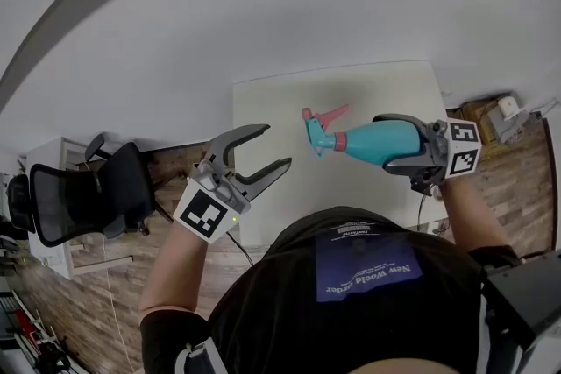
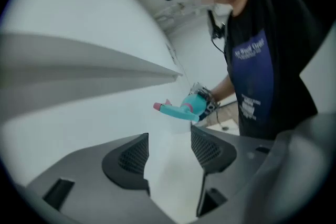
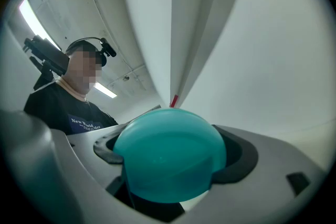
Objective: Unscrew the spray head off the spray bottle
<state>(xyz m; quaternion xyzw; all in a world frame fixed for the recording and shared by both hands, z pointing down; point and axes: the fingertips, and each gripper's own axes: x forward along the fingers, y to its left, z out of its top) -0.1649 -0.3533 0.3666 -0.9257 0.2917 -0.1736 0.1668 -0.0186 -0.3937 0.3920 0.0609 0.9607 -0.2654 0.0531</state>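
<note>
Left gripper (image 1: pixel 273 146): the jaws stand wide apart with nothing between them. Its own view (image 2: pixel 169 152) shows only bare white table between the two meshed pads (image 2: pixel 132 157).
Left gripper, place: in the air over the left edge of the table (image 1: pixel 280 96), towards the near left corner, pointing across the top at the bottle and well apart from it.
Right gripper (image 1: pixel 386 142): clamped on the body of the spray bottle (image 1: pixel 377 143). In the right gripper view (image 3: pixel 170 157) the rounded teal base fills the gap, with a dark pad pressed against each side.
Spray bottle, place: held off the table and lying roughly level, its body over the right part of the top near the right edge, its neck pointing towards the left edge.
Spray head (image 1: pixel 317 131): still on the neck, teal with a pink trigger and nozzle, hanging over the middle of the table. Nothing touches it.
Spray bottle in the left gripper view (image 2: pixel 195 104): small and beyond the open jaws, with the pink tip of the spray head (image 2: pixel 168 108) turned to the left.
Spray head in the right gripper view: only a thin red-pink sliver (image 3: pixel 173 100) shows above the base.
Surroundings: a black office chair (image 1: pixel 88 193) stands on the wooden floor (image 1: pixel 517 179) off the table's left edge.
</note>
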